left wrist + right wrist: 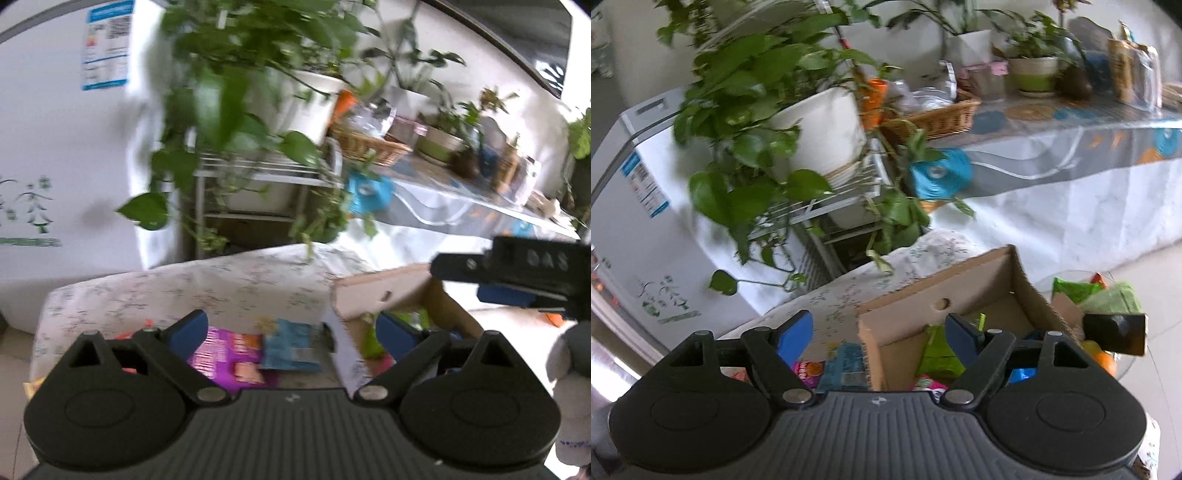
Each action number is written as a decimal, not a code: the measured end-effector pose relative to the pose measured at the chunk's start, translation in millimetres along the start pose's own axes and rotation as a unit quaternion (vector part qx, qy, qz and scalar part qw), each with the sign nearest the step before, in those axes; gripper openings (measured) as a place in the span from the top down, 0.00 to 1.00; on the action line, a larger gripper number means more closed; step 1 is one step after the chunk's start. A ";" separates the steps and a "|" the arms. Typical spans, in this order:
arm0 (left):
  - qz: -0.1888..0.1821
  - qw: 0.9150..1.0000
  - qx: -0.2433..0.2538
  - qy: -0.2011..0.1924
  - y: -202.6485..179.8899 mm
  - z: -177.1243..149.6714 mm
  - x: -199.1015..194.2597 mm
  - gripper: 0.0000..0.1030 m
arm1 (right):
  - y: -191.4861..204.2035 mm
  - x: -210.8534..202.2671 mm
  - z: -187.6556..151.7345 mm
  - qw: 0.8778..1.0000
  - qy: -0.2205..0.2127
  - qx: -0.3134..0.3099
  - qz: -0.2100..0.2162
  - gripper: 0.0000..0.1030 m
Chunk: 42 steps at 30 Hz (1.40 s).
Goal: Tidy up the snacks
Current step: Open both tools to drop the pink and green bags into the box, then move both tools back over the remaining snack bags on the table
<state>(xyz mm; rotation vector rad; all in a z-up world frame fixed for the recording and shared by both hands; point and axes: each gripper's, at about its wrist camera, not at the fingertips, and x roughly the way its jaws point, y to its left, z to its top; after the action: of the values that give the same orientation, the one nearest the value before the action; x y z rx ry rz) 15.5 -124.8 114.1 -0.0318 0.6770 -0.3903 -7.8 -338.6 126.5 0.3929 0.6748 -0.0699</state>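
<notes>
Nearest, the left gripper (291, 332) is released, jaws wide, with nothing between them; below it a purple snack pack (229, 354) and a blue one (290, 349) lie on the flowered table (207, 291). The right gripper (879, 332) is also released, over the near edge of the cardboard box (960, 291), which holds green packs (940, 354). Beyond the table edge stand a plant rack (846, 206) and a long covered counter (1071, 192).
</notes>
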 end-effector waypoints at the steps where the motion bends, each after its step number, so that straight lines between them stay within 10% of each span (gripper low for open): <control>1: 0.004 1.000 -0.003 -0.001 4.4 1.3 -1.0 0.06 | 2.9 0.5 -0.5 1.000 0.000 -0.005 0.004 0.19; 23: 0.124 0.985 -0.115 0.023 166.3 7.0 -21.7 0.04 | 64.3 25.6 -18.6 0.989 0.039 -0.110 0.095 0.14; 42: 0.059 0.984 0.128 0.110 199.1 -54.5 31.1 0.05 | 101.7 76.4 -50.4 0.950 0.122 -0.251 0.141 0.08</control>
<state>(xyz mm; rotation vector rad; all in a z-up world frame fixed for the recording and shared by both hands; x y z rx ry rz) 72.0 53.9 22.0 0.2974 0.8384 -0.3671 41.2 -220.9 77.0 0.0014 0.8437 0.4235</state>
